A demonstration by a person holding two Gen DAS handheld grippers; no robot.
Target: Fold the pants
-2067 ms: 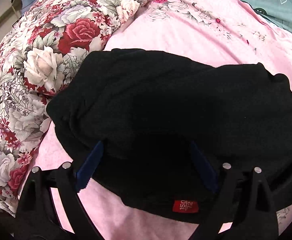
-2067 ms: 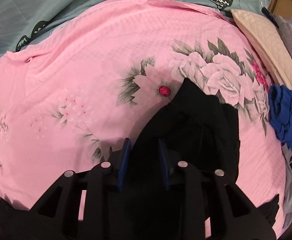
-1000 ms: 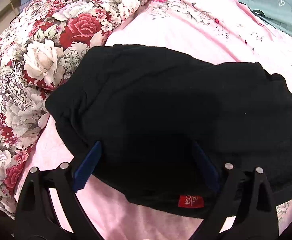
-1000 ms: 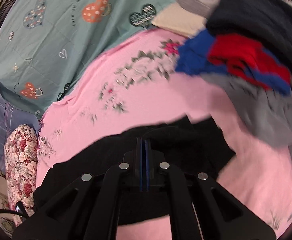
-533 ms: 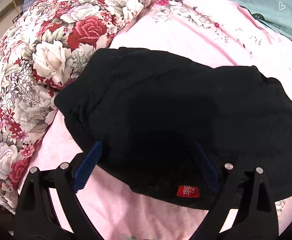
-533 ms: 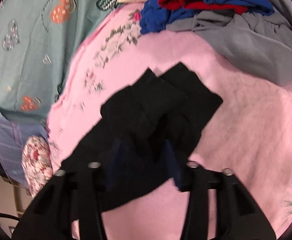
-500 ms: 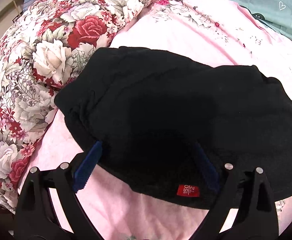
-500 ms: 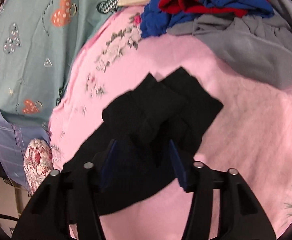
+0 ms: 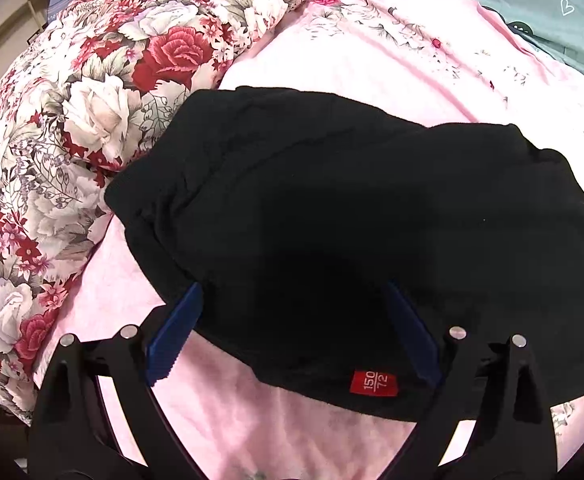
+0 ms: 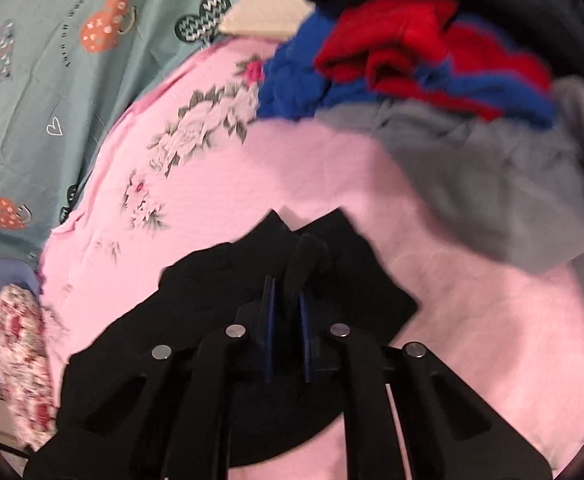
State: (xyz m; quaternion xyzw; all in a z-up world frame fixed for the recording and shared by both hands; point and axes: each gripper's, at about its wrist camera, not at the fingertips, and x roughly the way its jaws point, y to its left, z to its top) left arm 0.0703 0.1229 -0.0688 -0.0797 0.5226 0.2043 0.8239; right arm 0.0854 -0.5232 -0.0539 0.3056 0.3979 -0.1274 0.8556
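The black pants [image 9: 332, 208] are laid flat on the pink bed sheet [image 9: 392, 60], with a red size label [image 9: 374, 383] at the near edge. The left gripper [image 9: 292, 320] is held spread wide over the near part of the pants, and nothing is pinched between its blue fingers [image 9: 174, 336]. A floral pillow [image 9: 92, 112] is seen at the left, touching the pants. The right gripper [image 10: 286, 308] is nearly pressed together, and a raised fold of the pants is pinched in it. A pile of clothes [image 10: 432, 64] is seen at the far right.
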